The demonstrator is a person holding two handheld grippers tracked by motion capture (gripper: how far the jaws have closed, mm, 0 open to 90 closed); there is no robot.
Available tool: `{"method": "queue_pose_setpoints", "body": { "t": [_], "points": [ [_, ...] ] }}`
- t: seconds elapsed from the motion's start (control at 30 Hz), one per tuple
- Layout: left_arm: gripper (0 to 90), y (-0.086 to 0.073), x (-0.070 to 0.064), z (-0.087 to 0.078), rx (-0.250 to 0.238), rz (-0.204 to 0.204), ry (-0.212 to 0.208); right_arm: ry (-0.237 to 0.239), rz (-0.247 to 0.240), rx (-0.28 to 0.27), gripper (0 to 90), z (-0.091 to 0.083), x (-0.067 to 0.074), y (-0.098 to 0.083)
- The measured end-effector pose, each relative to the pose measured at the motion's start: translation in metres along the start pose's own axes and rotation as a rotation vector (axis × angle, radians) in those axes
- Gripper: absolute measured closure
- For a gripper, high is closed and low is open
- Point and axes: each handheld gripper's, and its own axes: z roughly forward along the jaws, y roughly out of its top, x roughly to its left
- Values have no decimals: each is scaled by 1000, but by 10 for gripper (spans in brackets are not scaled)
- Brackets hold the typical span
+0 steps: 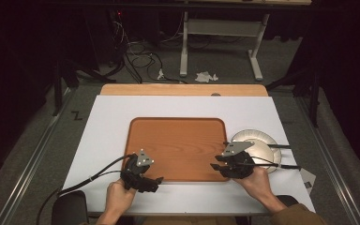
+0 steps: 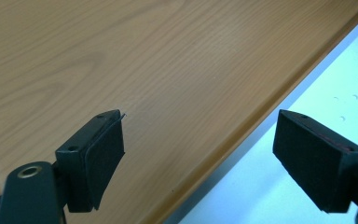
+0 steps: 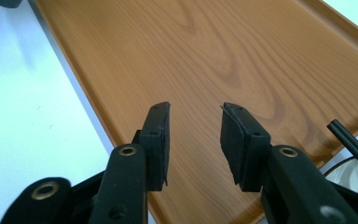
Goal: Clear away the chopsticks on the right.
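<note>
With both claws spread and empty at tray [image 1: 178, 145] near rim, left claw [image 1: 146, 182] and right claw [image 1: 218, 165]: uneven lift, sliding off pads, knocking plate [image 1: 258, 140] right

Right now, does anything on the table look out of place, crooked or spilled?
Nothing stands out. The tray lies flat and square on the white mat, bare and unmarked. A plate sits beside its right edge with black sticks lying across it. Both the left gripper and right gripper hover open at the tray's near edge, holding nothing.
</note>
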Motion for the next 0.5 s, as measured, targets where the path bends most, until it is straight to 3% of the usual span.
{"method": "queue_pose_setpoints", "body": {
  "t": [0.37,0.5],
  "points": [
    [166,0,1,1,10,2,-1,-3,-10,8,606,0,-3,0],
    [165,0,0,1,6,0,0,-20,14,-17,606,-8,-7,2]
  ]
}}
